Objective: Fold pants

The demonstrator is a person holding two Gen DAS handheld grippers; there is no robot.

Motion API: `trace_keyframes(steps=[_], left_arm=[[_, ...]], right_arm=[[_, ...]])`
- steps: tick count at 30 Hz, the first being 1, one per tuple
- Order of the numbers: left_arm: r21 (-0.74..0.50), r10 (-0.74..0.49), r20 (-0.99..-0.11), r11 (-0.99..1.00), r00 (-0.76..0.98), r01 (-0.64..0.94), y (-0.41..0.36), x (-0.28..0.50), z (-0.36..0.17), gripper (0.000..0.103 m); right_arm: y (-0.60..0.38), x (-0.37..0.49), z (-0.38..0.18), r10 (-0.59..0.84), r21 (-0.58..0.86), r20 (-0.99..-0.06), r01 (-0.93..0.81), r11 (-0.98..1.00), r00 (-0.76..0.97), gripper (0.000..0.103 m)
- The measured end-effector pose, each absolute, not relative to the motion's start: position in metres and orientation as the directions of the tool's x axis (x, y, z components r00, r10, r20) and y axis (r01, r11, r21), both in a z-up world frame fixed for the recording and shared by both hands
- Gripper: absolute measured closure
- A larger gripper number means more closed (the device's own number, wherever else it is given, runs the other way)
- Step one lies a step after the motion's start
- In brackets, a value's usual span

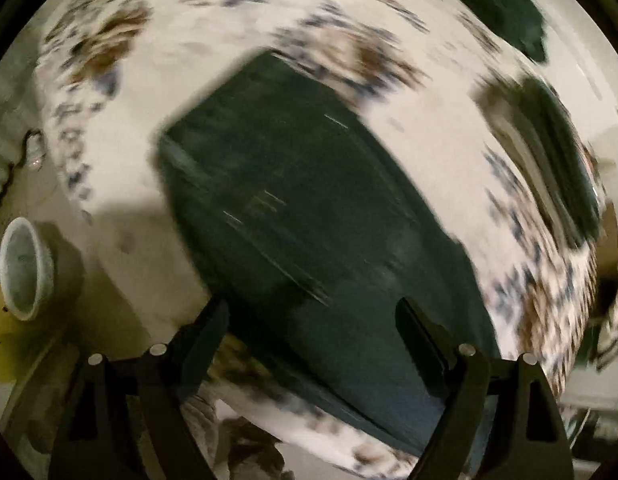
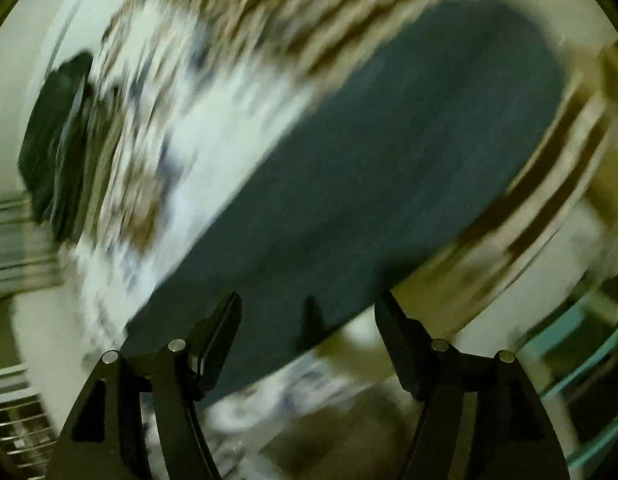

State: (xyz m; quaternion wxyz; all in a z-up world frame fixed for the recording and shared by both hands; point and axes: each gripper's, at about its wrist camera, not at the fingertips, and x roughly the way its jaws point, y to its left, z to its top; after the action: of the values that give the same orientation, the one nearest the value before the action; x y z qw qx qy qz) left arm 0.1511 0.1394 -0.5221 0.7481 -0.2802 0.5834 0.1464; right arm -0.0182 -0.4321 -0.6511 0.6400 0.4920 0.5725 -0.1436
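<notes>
The dark green pants lie folded into a flat block on the patterned bedspread. Both the left gripper and right gripper hang above with jaws wide and empty. Folding looks nearly complete.

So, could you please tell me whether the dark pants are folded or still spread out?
Folded: the dark pants lie as a compact rectangle with straight edges and layered hems on the patterned cloth.

One folded dark pants; one patterned sheet; one white cup; two other dark garments
</notes>
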Motion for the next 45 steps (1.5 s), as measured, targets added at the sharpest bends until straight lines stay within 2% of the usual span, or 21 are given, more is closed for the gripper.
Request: trace_keyframes(steps=[2,6,9,10,11,12,14,15,23,27,30,31,33,34,35,36,41,45], left_arm=[[-0.245,-0.086,-0.954,0.771,0.286,-0.587,0.17,0.153,-0.527,0.018],[-0.256,-0.085,-0.955,0.716,0.283,-0.65,0.227,0.164,-0.552,0.018],[-0.305,-0.138,-0.947,0.664,0.289,-0.683,0.248,0.17,-0.575,0.018],[-0.323,-0.157,-0.943,0.646,0.294,-0.692,0.251,0.171,-0.582,0.025],[-0.364,-0.183,-0.929,0.619,0.322,-0.696,0.256,0.17,-0.589,0.038],[-0.38,-0.188,-0.922,0.61,0.339,-0.695,0.256,0.169,-0.59,0.077],[-0.373,-0.179,-0.924,0.616,0.338,-0.694,0.255,0.168,-0.59,0.082],[-0.391,-0.184,-0.915,0.614,0.358,-0.686,0.255,0.165,-0.587,0.089],[-0.426,-0.216,-0.9,0.62,0.379,-0.659,0.265,0.141,-0.555,0.091],[-0.403,-0.253,-0.915,0.607,0.314,-0.685,0.27,0.141,-0.585,0.087],[-0.447,-0.333,-0.891,0.52,0.31,-0.728,0.282,0.139,-0.595,0.084],[-0.456,-0.346,-0.885,0.509,0.311,-0.73,0.284,0.138,-0.593,0.078],[-0.444,-0.333,-0.893,0.536,0.303,-0.718,0.285,0.139,-0.579,0.067],[-0.442,-0.325,-0.895,0.549,0.306,-0.71,0.285,0.139,-0.575,0.05],[-0.435,-0.31,-0.899,0.569,0.308,-0.698,0.284,0.14,-0.57,0.038],[-0.428,-0.291,-0.904,0.588,0.314,-0.687,0.285,0.142,-0.565,0.018],[-0.434,-0.269,-0.901,0.569,0.34,-0.699,0.29,0.151,-0.574,0.016],[-0.431,-0.279,-0.902,0.533,0.329,-0.728,0.291,0.154,-0.586,0.016]], right_arm=[[-0.379,-0.007,-0.675,0.471,0.486,-0.839,0.764,0.425,0.272,0.031],[-0.32,-0.001,-0.701,0.509,0.49,-0.812,0.806,0.331,0.284,0.035],[-0.3,0.002,-0.714,0.491,0.479,-0.815,0.835,0.271,0.308,0.061],[-0.295,0.003,-0.718,0.473,0.461,-0.828,0.845,0.271,0.3,0.075],[-0.292,0.003,-0.72,0.453,0.438,-0.845,0.855,0.279,0.286,0.087],[-0.289,0.004,-0.722,0.431,0.413,-0.861,0.864,0.286,0.269,0.096],[-0.284,0.002,-0.72,0.405,0.39,-0.878,0.874,0.292,0.256,0.098],[-0.283,0.004,-0.717,0.394,0.379,-0.886,0.872,0.311,0.244,0.099],[-0.274,0.015,-0.672,0.334,0.33,-0.924,0.833,0.445,0.187,0.099],[-0.282,0.025,-0.682,0.34,0.268,-0.936,0.814,0.515,0.093,0.099],[-0.277,0.041,-0.686,0.354,0.202,-0.935,0.784,0.587,-0.024,0.084],[-0.275,0.048,-0.678,0.363,0.207,-0.931,0.766,0.608,-0.036,0.067],[-0.265,0.069,-0.654,0.367,0.223,-0.929,0.712,0.666,-0.053,0.04],[-0.259,0.08,-0.643,0.374,0.241,-0.926,0.69,0.682,-0.047,0.038],[-0.25,0.097,-0.631,0.404,0.283,-0.914,0.665,0.691,-0.03,0.038],[-0.238,0.118,-0.623,0.437,0.323,-0.899,0.64,0.697,-0.021,0.036],[-0.174,0.24,-0.625,0.565,0.48,-0.825,0.516,0.709,-0.01,0.036],[-0.116,0.312,-0.661,0.564,0.458,-0.812,0.434,0.776,-0.153,0.036]])
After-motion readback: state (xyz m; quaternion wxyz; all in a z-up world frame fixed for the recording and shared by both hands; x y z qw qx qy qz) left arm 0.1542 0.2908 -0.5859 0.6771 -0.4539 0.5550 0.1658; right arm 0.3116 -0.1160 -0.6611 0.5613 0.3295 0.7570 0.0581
